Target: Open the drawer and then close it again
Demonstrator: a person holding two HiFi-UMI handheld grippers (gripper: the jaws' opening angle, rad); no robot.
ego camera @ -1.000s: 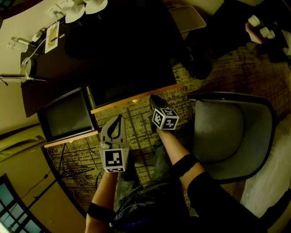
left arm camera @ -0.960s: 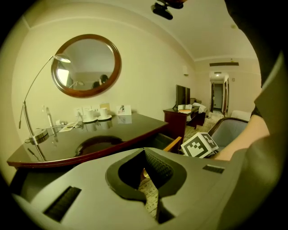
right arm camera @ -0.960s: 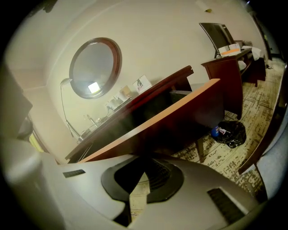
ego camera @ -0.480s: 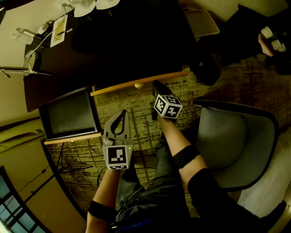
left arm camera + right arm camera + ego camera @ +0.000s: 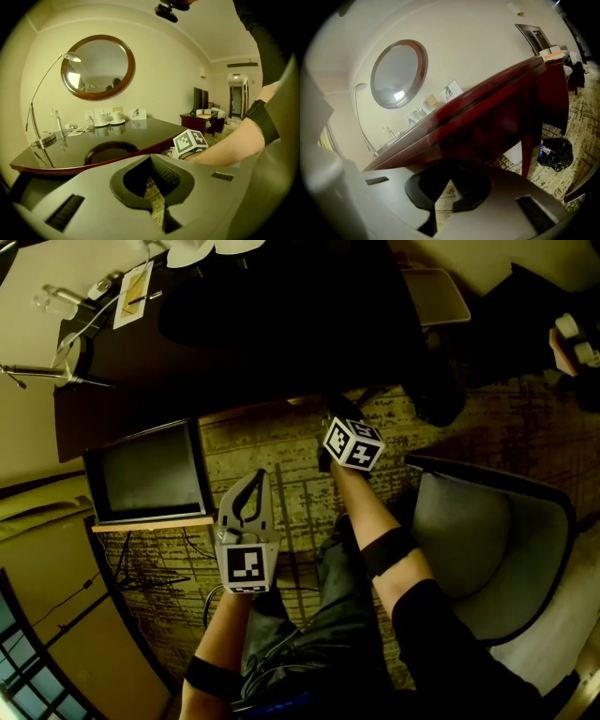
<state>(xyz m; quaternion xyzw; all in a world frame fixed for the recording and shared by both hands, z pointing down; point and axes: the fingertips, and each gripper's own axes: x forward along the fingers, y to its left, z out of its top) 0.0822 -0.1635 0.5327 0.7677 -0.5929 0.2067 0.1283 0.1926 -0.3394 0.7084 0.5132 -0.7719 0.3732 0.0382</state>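
In the head view the drawer sits upper centre, almost wholly under the front edge of the dark worktop; only a thin pale strip of its front shows. The right gripper points up the frame at that strip's right end, its marker cube just below. Whether the tips touch the front is lost in shadow. In its own view the right gripper has its jaws clenched on nothing, with carpet showing through the gap behind the tips and the worktop's red-brown edge crossing the frame just beyond. The left gripper hangs lower and left of centre over the carpet, well apart from the drawer. In its own view the left gripper's jaws are likewise clenched and empty. A dark open box with a wooden front edge lies at centre left, and a grey chair fills the right. A round mirror hangs on the wall above the worktop's far side, beside a thin lamp.
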